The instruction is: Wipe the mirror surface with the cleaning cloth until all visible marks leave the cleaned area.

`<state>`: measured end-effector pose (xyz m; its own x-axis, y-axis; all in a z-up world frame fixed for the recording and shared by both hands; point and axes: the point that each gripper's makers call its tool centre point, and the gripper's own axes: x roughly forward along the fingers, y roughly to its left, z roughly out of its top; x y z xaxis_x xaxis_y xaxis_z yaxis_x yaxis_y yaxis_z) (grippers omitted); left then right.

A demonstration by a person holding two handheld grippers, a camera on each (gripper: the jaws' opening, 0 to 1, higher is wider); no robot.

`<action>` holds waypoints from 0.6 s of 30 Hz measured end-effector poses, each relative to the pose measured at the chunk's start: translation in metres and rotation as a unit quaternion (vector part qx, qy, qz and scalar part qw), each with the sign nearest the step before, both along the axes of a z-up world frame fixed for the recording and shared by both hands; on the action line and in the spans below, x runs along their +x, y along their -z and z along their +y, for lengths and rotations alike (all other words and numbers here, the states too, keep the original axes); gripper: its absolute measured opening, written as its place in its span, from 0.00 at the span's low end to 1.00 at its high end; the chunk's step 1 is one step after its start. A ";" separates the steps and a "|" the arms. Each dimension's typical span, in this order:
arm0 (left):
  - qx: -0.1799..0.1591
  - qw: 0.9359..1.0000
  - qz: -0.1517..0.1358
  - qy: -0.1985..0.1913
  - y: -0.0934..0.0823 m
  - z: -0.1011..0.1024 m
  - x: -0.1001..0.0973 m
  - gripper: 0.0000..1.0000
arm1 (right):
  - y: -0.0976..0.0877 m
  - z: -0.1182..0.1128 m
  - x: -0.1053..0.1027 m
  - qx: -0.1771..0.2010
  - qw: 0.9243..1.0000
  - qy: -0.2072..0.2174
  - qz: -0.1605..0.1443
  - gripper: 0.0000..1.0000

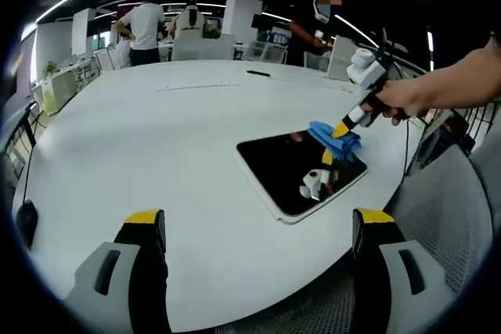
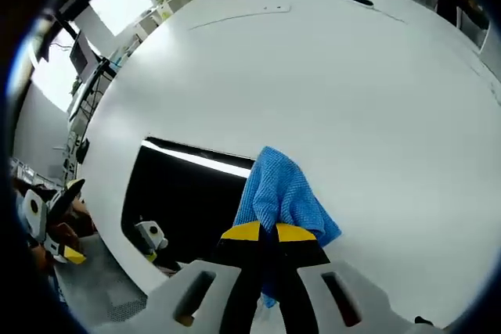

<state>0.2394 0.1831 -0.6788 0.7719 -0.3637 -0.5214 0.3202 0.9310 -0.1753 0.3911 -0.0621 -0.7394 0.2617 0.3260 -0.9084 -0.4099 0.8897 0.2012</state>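
A flat rectangular mirror point(image 1: 293, 170) with a white rim lies on the round white table point(image 1: 156, 131); its dark glass reflects ceiling lights. My right gripper point(image 2: 263, 232) is shut on a blue cleaning cloth point(image 2: 278, 193) and holds it against the mirror's point(image 2: 184, 193) far edge. In the left gripper view that gripper point(image 1: 344, 127), held by a hand, presses the blue cloth point(image 1: 337, 137) onto the mirror's far right corner. My left gripper point(image 1: 258, 228) stands open above the table's near edge, well short of the mirror, with nothing between its jaws.
A small dark object point(image 1: 258, 73) lies far back on the table. Several people point(image 1: 145, 29) stand behind it among desks and chairs. A grey mesh chair point(image 1: 442, 209) sits by the table's right edge.
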 end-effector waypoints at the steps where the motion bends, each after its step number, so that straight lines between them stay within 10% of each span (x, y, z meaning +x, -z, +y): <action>1: 0.001 1.000 0.000 0.000 0.001 0.000 0.000 0.99 | 0.000 0.000 0.002 -0.001 1.000 0.000 0.000 0.00; 18: -0.007 1.000 -0.004 -0.007 0.002 0.003 0.004 0.99 | -0.001 0.001 0.013 -0.011 1.000 -0.011 0.007 0.00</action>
<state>0.2431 0.1865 -0.6806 0.7806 -0.3603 -0.5107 0.3094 0.9327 -0.1852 0.4039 -0.0607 -0.7384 0.2422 0.3109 -0.9191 -0.4275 0.8846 0.1866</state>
